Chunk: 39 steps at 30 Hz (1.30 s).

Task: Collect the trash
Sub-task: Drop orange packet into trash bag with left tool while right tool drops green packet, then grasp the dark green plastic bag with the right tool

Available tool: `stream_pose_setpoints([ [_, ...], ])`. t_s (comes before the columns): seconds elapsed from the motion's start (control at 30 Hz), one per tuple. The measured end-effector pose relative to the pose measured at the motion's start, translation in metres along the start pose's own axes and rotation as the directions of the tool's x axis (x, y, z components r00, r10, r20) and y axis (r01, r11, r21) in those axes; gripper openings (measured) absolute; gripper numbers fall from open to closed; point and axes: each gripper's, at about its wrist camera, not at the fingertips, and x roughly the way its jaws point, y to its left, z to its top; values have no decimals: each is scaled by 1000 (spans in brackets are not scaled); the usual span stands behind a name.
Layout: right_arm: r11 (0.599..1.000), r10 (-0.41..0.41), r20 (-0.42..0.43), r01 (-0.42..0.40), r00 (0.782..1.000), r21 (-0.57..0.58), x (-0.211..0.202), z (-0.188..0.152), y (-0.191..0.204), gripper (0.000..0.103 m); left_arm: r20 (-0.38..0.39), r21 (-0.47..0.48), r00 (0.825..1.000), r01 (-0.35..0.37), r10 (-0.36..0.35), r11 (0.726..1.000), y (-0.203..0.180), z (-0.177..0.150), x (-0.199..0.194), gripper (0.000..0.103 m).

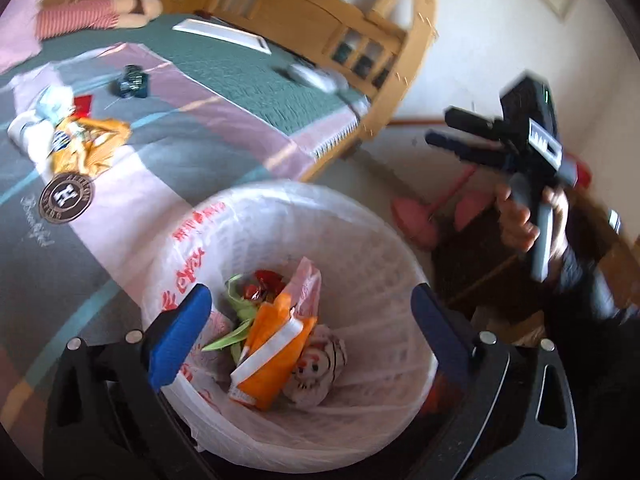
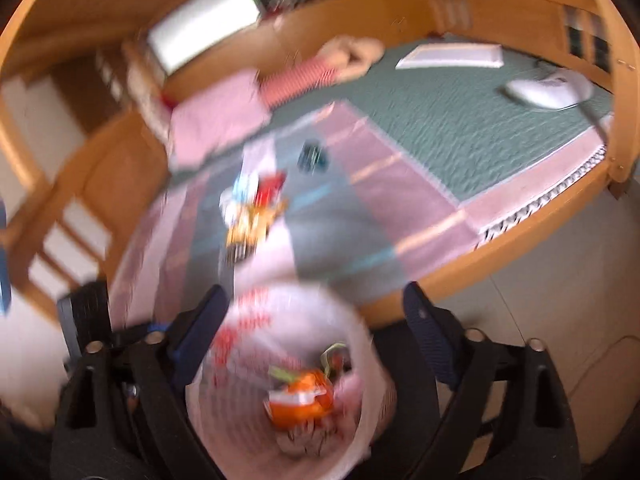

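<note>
My left gripper (image 1: 312, 332) gapes wide and empty over the lined bin (image 1: 360, 216); my right gripper (image 2: 316, 320) is spread wide too, holding nothing. An orange wrapper (image 1: 272, 356) lies slanted inside the bin. More wrappers (image 1: 80, 140) lie on the bed (image 1: 224, 68), close beside the bin.

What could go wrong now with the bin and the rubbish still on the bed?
1. The bin stands close to the bed's edge; a gripper swinging back might knock it over.
2. The yellow wrapper pile is loose, so open jaws of the left gripper may grab only part.
3. Both views are blurred; aiming could miss.
</note>
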Motion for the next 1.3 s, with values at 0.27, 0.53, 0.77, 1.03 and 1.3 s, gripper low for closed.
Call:
stream_pose_setpoints([
  [0.27,998,-64,-35,64,997,8,118,68,25,96,198,-352,844,-414,499,840,95,57,-98,99],
  [0.53,978,-206,-136,201,969,-47,342,139,73,96,-57,-595,641,-637,765,489,206,3,-133,99],
  [0.77,869,-495,-162,486,854,-97,470,169,57,96,-173,-828,691,-488,702,276,261,-44,-171,99],
  [1.03,926,-377,-214,365,901,-93,494,152,72,42,-170,-850,703,-459,690,258,263,-46,-176,99],
  [1.3,988,-92,-386,37,918,-148,470,80,160,41,-193,-859,693,-461,695,221,263,-50,-170,99],
])
